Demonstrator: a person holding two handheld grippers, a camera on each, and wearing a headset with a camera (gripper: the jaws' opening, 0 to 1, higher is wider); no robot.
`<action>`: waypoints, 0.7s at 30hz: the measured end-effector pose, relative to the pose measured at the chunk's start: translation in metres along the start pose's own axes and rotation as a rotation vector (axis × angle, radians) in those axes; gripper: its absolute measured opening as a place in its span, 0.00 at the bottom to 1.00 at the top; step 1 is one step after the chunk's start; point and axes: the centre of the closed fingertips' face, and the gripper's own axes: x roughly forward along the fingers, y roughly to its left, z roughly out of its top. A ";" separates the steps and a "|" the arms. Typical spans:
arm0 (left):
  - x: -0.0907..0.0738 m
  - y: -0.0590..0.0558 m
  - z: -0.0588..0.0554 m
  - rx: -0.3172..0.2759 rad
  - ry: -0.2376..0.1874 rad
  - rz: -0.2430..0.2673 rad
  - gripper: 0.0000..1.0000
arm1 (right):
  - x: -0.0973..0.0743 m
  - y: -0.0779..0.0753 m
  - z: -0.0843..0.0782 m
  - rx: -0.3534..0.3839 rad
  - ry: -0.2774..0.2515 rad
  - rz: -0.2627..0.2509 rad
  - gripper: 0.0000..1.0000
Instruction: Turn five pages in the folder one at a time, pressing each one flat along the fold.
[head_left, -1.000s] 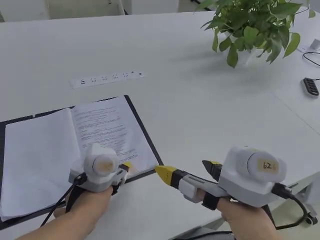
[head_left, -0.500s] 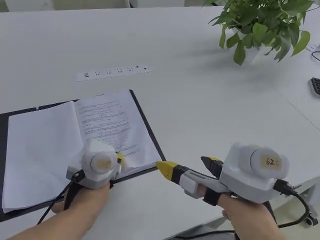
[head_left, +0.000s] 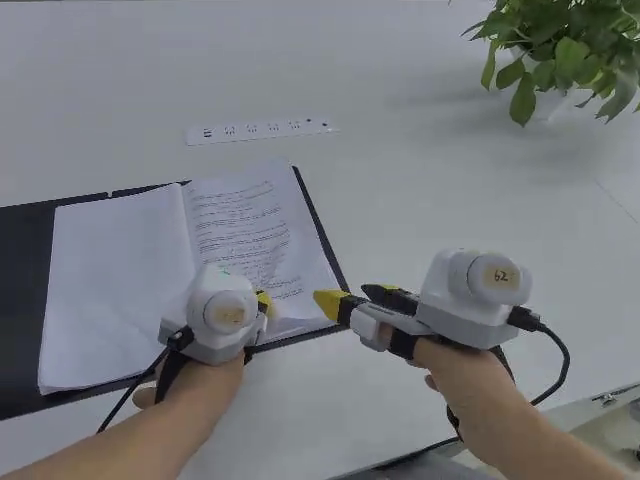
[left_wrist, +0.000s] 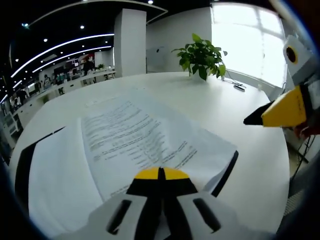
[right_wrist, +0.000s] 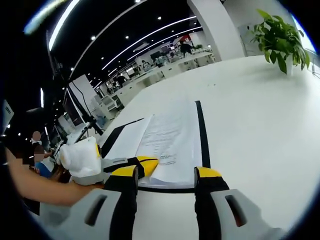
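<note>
Now | white table (head_left: 430, 190): open folder (head_left: 22, 240), power strip (head_left: 260, 128), plant (head_left: 560, 50) | left gripper (left_wrist: 159, 173) closed at page (left_wrist: 135, 135) edge | right gripper (right_wrist: 167, 175) jaws apart | office ceiling lights (right_wrist: 145, 37) overhead

A broad white bench (head_left: 420, 170) stretches across an open-plan office, with a leafy green plant (head_left: 560, 50) toward its far right and a white power strip (head_left: 262, 128) on its top. Beyond, a square white pillar (left_wrist: 129, 42) stands near bright windows (left_wrist: 242, 42). Long ceiling light strips (right_wrist: 145, 37) run above rows of desks (right_wrist: 165, 62).
</note>
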 end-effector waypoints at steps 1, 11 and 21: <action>0.000 0.000 0.000 -0.002 -0.001 0.000 0.00 | 0.004 -0.002 -0.001 -0.001 -0.004 0.000 0.42; 0.000 0.000 0.000 -0.013 -0.008 0.004 0.00 | 0.027 -0.015 -0.020 0.081 0.041 -0.023 0.34; -0.001 -0.001 0.000 -0.017 -0.011 0.006 0.00 | 0.026 -0.025 -0.023 0.128 0.026 -0.067 0.00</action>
